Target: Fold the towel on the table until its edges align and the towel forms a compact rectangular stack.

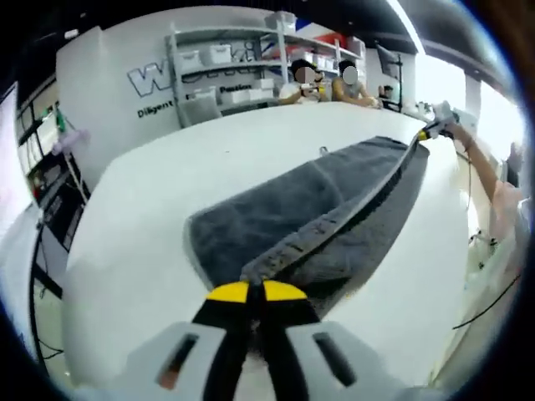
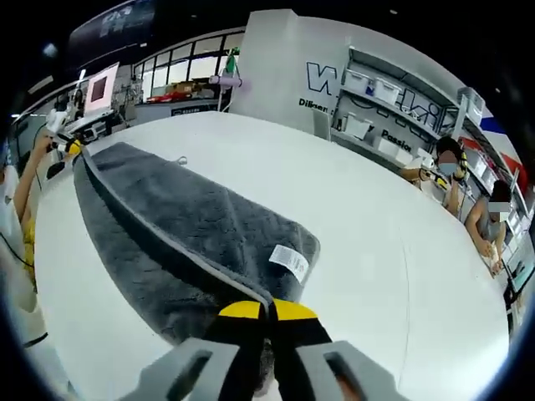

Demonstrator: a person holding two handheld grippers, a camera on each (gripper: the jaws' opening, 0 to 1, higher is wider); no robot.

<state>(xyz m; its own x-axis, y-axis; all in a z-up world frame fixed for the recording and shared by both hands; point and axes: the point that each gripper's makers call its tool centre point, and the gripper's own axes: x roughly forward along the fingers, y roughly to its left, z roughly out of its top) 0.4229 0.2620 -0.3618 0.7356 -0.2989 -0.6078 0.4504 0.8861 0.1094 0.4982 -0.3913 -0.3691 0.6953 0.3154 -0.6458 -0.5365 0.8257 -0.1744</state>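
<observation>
A wide white table took up most of the room, and the grey towel lay stretched across it, one long edge lifted and pulled taut between the two grippers while the rest rested flat on the top. The left gripper had its yellow-tipped jaws closed tight on one end of that raised edge; the right gripper was pinched the same way on the other end, just beside the white label. From where I stood, the risk looked plain: if one hand carried its end further than the other, the fold would land skewed, and a thin pinch on the hem might slip under tension. The corners themselves were buried in the jaws, and I could not tell how many layers each held.
</observation>
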